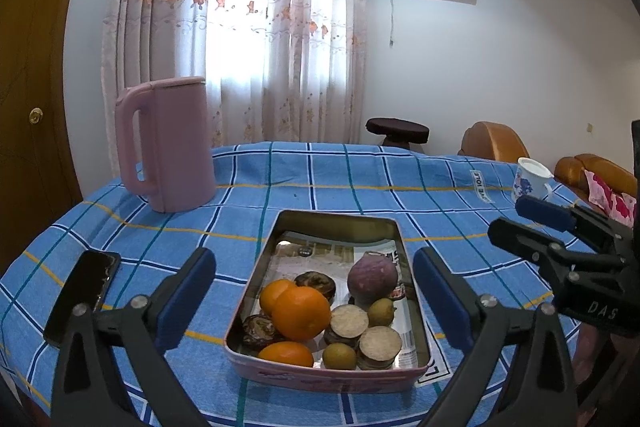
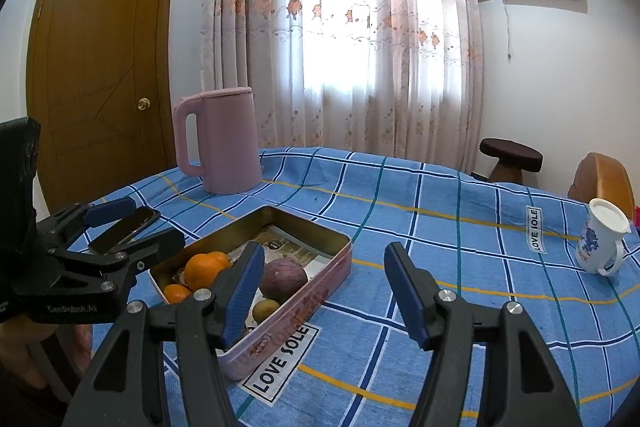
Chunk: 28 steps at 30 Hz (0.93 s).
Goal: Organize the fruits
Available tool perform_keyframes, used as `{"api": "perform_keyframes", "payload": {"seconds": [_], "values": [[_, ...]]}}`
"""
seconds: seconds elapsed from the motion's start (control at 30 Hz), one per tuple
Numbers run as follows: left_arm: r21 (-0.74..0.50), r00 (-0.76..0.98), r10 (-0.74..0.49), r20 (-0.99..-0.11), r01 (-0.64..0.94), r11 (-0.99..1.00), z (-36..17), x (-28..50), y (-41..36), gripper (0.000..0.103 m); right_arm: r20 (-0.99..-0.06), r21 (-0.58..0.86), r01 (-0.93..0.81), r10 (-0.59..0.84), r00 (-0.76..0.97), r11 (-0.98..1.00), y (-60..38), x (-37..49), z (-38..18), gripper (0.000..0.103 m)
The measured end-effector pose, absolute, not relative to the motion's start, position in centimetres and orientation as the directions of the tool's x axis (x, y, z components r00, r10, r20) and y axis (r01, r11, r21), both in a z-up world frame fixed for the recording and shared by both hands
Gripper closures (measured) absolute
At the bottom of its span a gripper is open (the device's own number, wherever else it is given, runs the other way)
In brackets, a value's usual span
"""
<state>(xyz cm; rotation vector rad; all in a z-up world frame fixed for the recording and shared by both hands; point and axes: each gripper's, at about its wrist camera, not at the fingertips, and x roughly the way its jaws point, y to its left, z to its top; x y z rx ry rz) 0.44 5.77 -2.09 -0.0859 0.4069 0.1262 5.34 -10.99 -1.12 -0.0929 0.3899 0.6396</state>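
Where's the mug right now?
The mug stands upright on the blue checked tablecloth at the far right of the right wrist view, apart from the tin of fruit; in the left view it sits beyond the right gripper.

In the right wrist view, the blue-padded finger (image 2: 240, 291) of the right gripper (image 2: 324, 291) covers part of the rectangular metal tin (image 2: 320, 259), hiding the sliced pieces and most of the small green-yellow fruit (image 2: 266, 309). The tin's printed paper lining (image 1: 304, 255) is too small to read. The black phone (image 2: 128, 231) near the tablecloth's left edge lies partly behind the left gripper (image 2: 132, 227).
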Motion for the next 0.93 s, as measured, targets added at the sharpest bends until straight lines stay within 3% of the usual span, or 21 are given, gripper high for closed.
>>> {"api": "perform_keyframes", "payload": {"seconds": [0.93], "values": [[-0.042,0.909,0.118,-0.4,-0.147,0.988,-2.0,0.6,4.9,0.0,-0.362,0.017,-0.566,0.533,0.765,0.824,-12.4,4.9,-1.0,0.037]]}}
